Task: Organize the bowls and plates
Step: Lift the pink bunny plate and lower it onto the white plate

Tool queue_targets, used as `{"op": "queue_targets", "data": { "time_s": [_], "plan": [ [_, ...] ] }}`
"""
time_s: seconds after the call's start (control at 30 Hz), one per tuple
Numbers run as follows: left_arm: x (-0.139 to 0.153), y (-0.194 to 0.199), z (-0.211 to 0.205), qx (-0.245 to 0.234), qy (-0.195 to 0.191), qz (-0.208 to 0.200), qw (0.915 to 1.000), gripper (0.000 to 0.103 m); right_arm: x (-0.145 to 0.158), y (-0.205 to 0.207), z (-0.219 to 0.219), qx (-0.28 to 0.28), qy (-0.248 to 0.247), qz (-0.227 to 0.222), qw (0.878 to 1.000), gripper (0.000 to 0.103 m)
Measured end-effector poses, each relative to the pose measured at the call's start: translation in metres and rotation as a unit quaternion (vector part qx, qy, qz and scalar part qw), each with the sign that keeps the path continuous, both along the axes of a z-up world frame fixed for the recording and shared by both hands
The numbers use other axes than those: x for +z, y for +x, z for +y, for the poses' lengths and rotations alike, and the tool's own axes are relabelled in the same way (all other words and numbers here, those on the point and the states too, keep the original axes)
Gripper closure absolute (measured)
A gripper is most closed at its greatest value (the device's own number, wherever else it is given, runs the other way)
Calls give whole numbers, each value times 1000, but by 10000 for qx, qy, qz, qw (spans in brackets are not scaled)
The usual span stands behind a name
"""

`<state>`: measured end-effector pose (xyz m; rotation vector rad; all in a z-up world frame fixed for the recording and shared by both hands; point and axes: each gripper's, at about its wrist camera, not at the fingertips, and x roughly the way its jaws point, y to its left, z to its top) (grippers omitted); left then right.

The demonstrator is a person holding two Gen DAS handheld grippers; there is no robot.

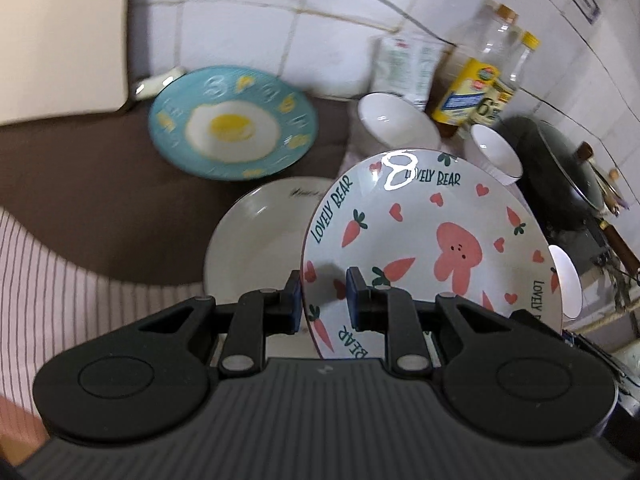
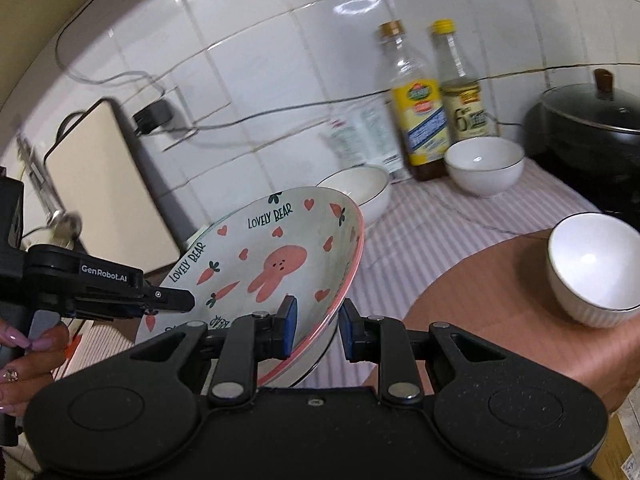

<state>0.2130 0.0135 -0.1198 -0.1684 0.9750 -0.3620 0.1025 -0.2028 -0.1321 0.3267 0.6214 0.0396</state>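
Note:
A bunny-and-carrot "Lovely Bear" plate (image 1: 432,240) is held tilted above the counter between both grippers. My left gripper (image 1: 323,302) straddles its near rim, pads on either side. In the right wrist view the same plate (image 2: 280,256) has my right gripper (image 2: 317,330) around its pink rim, and the left gripper (image 2: 172,300) grips its far edge. Under it lies a plain white plate (image 1: 256,240). A blue fried-egg plate (image 1: 232,122) lies further back. White bowls stand behind (image 1: 394,122), (image 1: 496,152), and one on a brown board (image 2: 592,272).
Two oil bottles (image 2: 420,96) and a white packet (image 2: 360,136) stand against the tiled wall. A black lidded pot (image 2: 592,120) sits at the right. A cream appliance (image 2: 104,184) with a cord stands at the left. The counter has a striped cloth (image 2: 420,236).

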Motion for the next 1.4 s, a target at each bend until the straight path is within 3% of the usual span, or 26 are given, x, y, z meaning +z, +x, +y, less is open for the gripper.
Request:
{"op": "queue_targets", "data": {
  "time_s": [0.5, 1.0, 1.4],
  "plan": [
    [-49, -3, 31, 413, -167, 615, 9971, 83, -22, 19, 19, 322, 52, 523, 9981, 76],
    [-52, 12, 20, 384, 238, 625, 9970, 83, -33, 46, 14, 339, 126, 814, 9960, 76],
    [-54, 18, 9, 354, 433, 683, 9961, 83, -36, 54, 16, 364, -182, 919, 9949, 76]
  ]
}}
